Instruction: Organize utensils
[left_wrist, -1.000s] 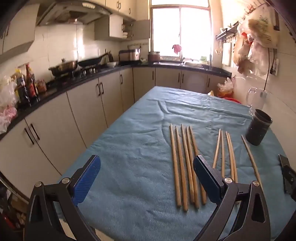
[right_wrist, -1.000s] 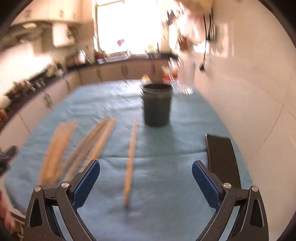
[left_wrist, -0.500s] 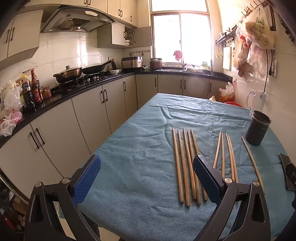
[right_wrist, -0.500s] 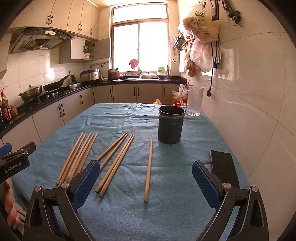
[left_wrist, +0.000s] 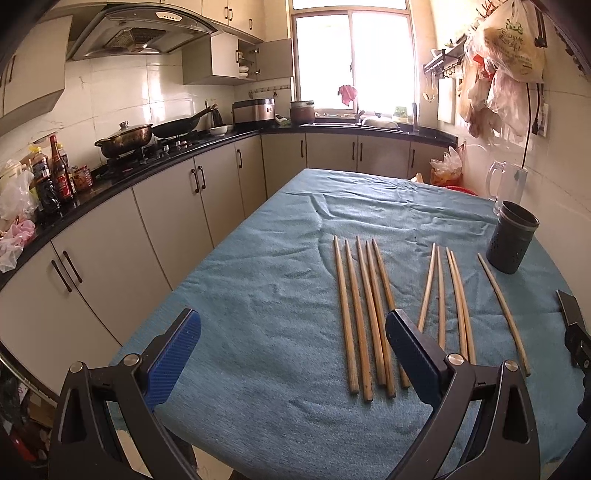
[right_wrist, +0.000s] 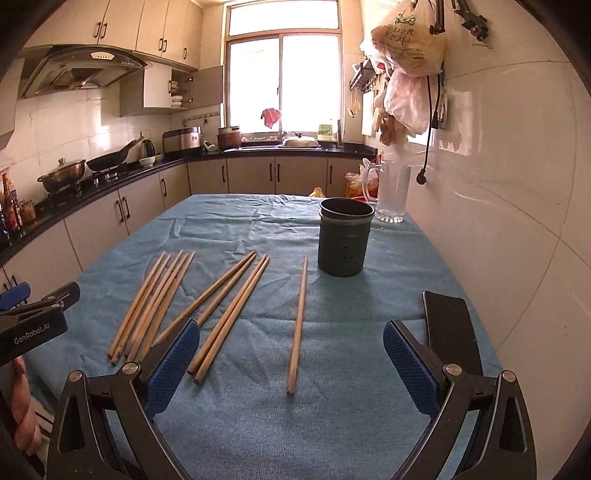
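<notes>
Blue-padded, both our left gripper (left_wrist: 291, 354) and right gripper (right_wrist: 290, 360) hover with fingers wide apart, holding nothing. Near the table's (right_wrist: 351, 424) front edge lies the single chopstick (right_wrist: 298, 325); we should pinch its middle squarely. Farther back, toward the right edge, stands the dark holder (right_wrist: 345, 236).

1. You are looking at ten wooden chopsticks (left_wrist: 364, 317) lying on the tabletop (left_wrist: 258, 295): a cluster of five, a group of four (left_wrist: 448, 299), and a single chopstick (right_wrist: 298, 325).
2. You are seeing one dark utensil holder (right_wrist: 345, 236) standing upright.
3. You are seeing one clear glass pitcher (right_wrist: 393, 192).
4. You are seeing one black phone (right_wrist: 450, 328) lying flat.
</notes>
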